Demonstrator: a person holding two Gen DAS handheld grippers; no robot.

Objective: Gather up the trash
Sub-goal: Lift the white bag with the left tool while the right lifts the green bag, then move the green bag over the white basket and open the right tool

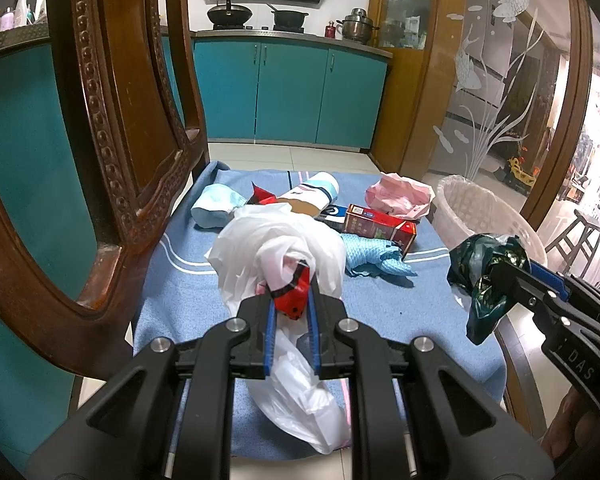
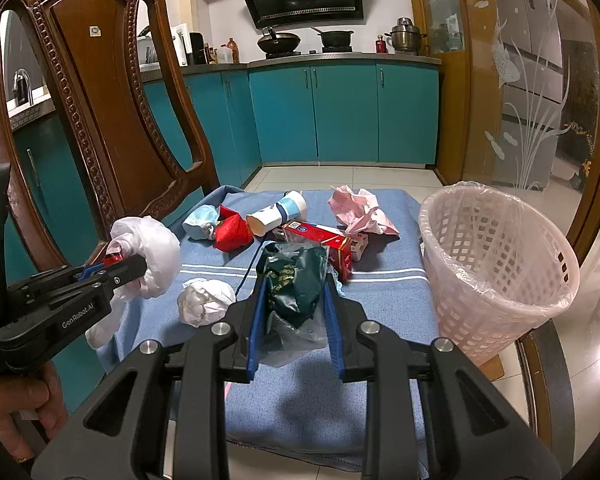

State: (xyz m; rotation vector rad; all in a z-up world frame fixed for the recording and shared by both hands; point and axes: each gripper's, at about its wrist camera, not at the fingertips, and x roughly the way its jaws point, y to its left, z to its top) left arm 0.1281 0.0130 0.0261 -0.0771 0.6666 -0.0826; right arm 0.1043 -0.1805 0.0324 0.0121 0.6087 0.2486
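both grippers are lifting trash off the blue cloth [image 2: 380, 280].
the left gripper [image 1: 291, 300] is pinching a white plastic bag [image 1: 276, 252], the right gripper [image 2: 294, 292] a dark green wrapper [image 2: 296, 280]; next, each is needing carrying over the lined basket [image 2: 496, 264] and releasing.

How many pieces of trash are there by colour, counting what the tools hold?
White: 3, white bag, tissue wad, paper cup
Red: 2, red box, red wrapper
Blue: 2, face mask, blue cloth
Pink: 1, pink paper
Dark green: 1, green bag
Total: 9

Crumpled white bag [image 1: 276, 256], dark green wrapper [image 2: 296, 284], both lifted off blue cloth [image 2: 380, 280]
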